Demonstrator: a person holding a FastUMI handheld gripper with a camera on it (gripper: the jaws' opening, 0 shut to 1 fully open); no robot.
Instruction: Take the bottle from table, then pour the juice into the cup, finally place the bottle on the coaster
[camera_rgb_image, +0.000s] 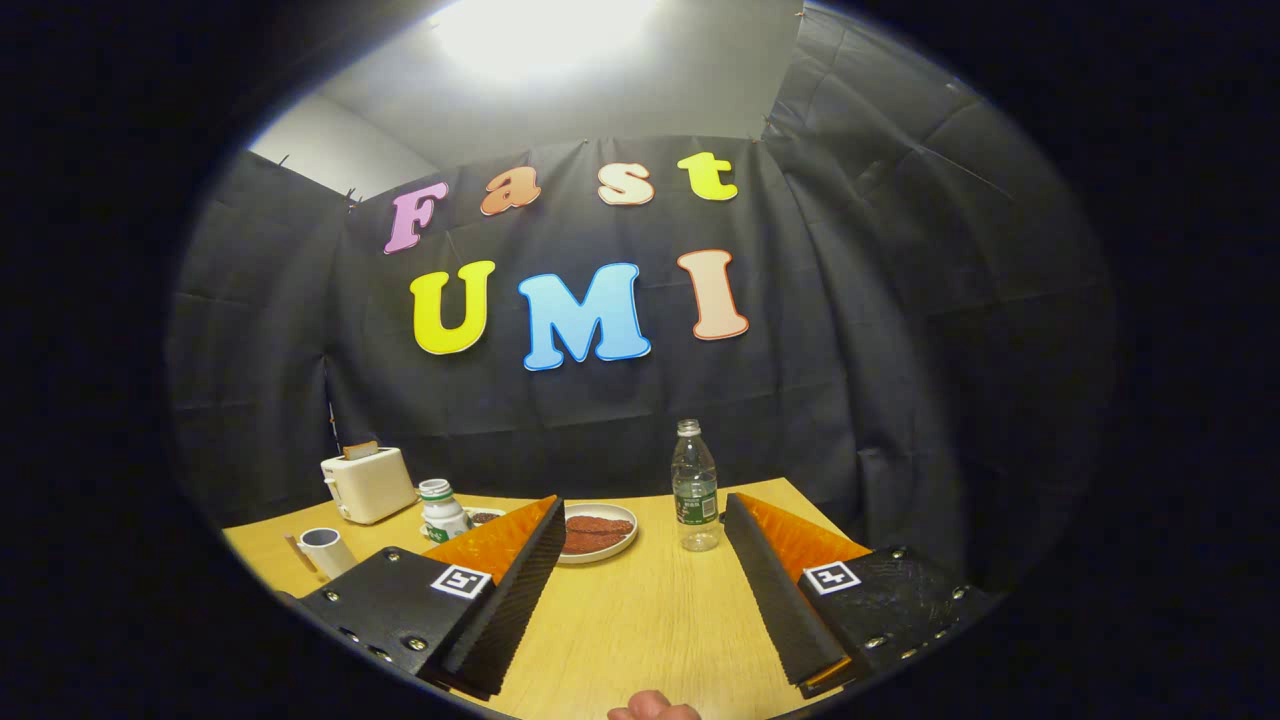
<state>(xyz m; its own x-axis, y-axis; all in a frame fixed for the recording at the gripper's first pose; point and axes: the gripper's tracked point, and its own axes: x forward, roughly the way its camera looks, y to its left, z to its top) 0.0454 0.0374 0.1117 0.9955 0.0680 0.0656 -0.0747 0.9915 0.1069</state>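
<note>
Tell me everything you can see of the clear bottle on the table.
The bottle is clear plastic by its look, slim, with a green label around its middle. It has no cap that I can make out, and its fill level is hard to judge. It stands upright on the wooden table, beside the plate. The open claw is short of it; neither finger touches it.

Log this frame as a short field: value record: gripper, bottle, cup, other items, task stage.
gripper: gripper open, fingers spread wide, nothing between them
bottle: clear bottle upright on the table, beyond the fingertips, nearer the right finger, cap off
cup: white cup at the far left, past the left finger
other items: plate with reddish food; toaster; small white jar
coaster: cannot tell
task stage: bottle not yet grasped
</note>
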